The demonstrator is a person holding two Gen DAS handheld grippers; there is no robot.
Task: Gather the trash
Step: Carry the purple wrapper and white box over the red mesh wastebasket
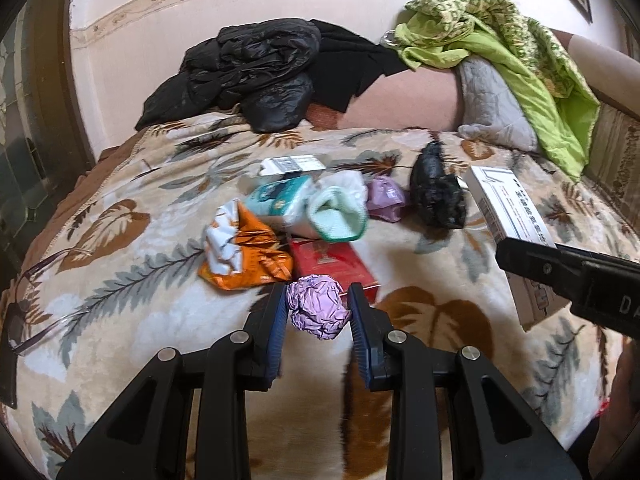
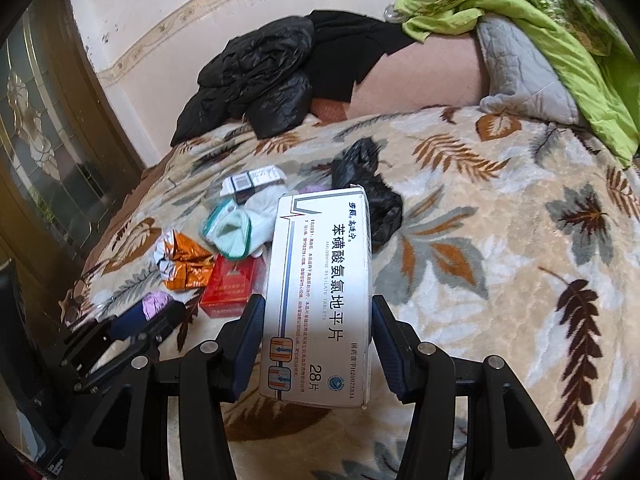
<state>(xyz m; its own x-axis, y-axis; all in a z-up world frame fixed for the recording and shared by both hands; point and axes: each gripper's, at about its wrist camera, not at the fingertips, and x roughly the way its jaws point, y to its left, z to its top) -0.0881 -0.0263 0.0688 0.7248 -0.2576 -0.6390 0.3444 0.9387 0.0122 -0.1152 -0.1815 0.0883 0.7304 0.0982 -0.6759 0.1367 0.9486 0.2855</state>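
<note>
My left gripper (image 1: 319, 307) is shut on a crumpled purple wrapper (image 1: 318, 306), held just above the leaf-patterned blanket (image 1: 436, 320). My right gripper (image 2: 318, 322) is shut on a long white medicine box (image 2: 320, 292); the same medicine box (image 1: 508, 208) shows at the right of the left wrist view. Beyond them lies a pile of trash: an orange foil wrapper (image 1: 248, 256), a red carton (image 1: 332, 264), a white-green tissue pack (image 1: 280, 200), a mint sock (image 1: 340, 216), a small purple bag (image 1: 386, 198), a crumpled black bag (image 1: 438, 192) and a white cigarette pack (image 1: 294, 164).
A black puffer jacket (image 1: 256, 72) lies at the bed's head by the wall. A green cloth (image 1: 500, 40) and a grey pillow (image 1: 496, 108) are heaped at the far right. Glasses (image 1: 36, 280) rest on the blanket at the left. A dark glazed door (image 2: 44, 140) stands beyond the bed's left edge.
</note>
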